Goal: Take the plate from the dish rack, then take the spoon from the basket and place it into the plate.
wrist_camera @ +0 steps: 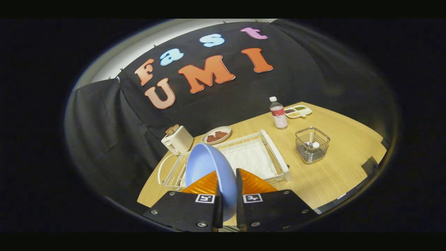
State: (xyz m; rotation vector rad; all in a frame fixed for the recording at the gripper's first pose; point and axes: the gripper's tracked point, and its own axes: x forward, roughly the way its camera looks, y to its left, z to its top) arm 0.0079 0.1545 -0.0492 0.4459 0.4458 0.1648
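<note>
Gripper view shows the gripper [228, 181] closed on a blue plate [205, 167], with one finger on each face of it, so both fingers press the plate between them. The plate stands on its edge and is lifted; its hollow side faces to the left of the fingers, and its long axis goes from the fingers upward and a little to the left, toward the toaster [177, 139]. The top edge of the plate reaches over the near corner of the white dish rack [275, 153], which lies on the wooden table [334, 174] just ahead of the fingers. The tray of the rack looks white and flat inside.

To the right of the rack, apart from it, stands a wire basket [312, 144]. Something small with a pale round end is inside it; it may be the spoon [313, 144], but this is too small to tell well. Beyond the rack there is an oval dish with brown food [216, 135]. Farther back stand a bottle [278, 113] and, just beside it, a divided tray [298, 111].
</note>
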